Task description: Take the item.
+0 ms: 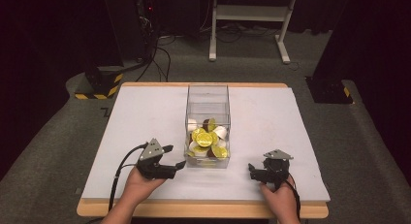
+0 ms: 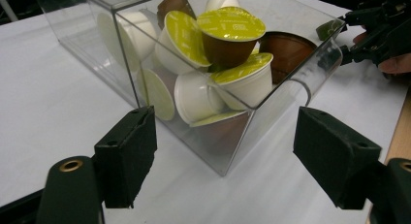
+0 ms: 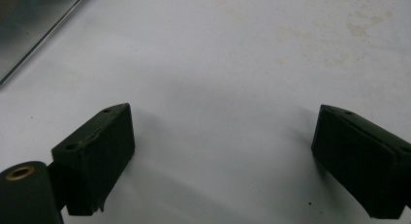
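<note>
A clear plastic box sits in the middle of the white bench. It is tall with flat, shiny, see-through walls and sharp corners. Inside is a pile of little coffee cups. They are smooth and round, some white, some brown, with flat yellow-green lids.

The left gripper is at about 8 o'clock from the box, close to its near corner. Its jaws are wide apart and hold nothing; in the left gripper view that corner of the box shows between them, not touched. The right gripper rests at about 4 o'clock from the box, a bit farther off. Its jaws are wide apart too, with only bare bench between them.

It looks like the reaching step: the left gripper is lining up on the box. Next it would need to lift over the rim, dip in, and close softly on one cup, since the cups are slippery and heaped.
</note>
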Available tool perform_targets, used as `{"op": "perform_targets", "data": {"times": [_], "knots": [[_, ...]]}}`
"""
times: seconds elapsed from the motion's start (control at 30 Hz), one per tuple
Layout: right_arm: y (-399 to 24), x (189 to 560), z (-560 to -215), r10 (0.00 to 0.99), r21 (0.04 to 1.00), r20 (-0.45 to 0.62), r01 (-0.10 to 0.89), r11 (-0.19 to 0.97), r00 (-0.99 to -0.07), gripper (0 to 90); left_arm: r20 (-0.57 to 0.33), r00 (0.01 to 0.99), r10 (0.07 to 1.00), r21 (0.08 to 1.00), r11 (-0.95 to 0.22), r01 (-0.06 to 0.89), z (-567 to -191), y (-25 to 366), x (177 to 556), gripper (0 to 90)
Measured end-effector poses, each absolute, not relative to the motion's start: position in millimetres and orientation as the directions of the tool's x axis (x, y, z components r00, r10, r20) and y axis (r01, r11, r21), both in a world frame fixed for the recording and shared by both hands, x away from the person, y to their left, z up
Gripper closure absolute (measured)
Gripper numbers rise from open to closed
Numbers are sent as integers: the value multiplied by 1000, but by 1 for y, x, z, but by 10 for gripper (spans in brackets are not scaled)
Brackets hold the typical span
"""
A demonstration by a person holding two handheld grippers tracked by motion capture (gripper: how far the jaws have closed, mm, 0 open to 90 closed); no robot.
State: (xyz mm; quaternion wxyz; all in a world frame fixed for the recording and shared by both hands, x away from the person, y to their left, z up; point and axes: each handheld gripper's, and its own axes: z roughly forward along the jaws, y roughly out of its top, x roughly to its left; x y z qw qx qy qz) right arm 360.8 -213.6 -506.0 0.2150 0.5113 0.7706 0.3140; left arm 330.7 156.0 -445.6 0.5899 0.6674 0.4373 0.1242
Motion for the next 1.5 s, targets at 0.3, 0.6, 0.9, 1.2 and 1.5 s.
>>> {"op": "perform_targets", "data": {"times": [0.3,0.6,0.9,1.2,1.5], "knots": [[-214,361,-506,923,704,-11,653,280,-385,81,-365,599,713,895,92,436,-440,148,336,236],[-214,361,-506,923,704,-11,653,280,-384,81,-352,620,701,902,77,425,-435,138,342,237],[-213,361,-506,923,704,-11,653,280,-384,81,-353,631,691,902,72,426,-430,128,348,244],[-214,361,-506,923,704,-11,653,281,-385,81,-372,632,680,895,82,438,-428,120,357,242],[-213,361,-506,923,704,-11,653,280,-385,81,-378,628,681,891,82,446,-427,117,367,242]]}}
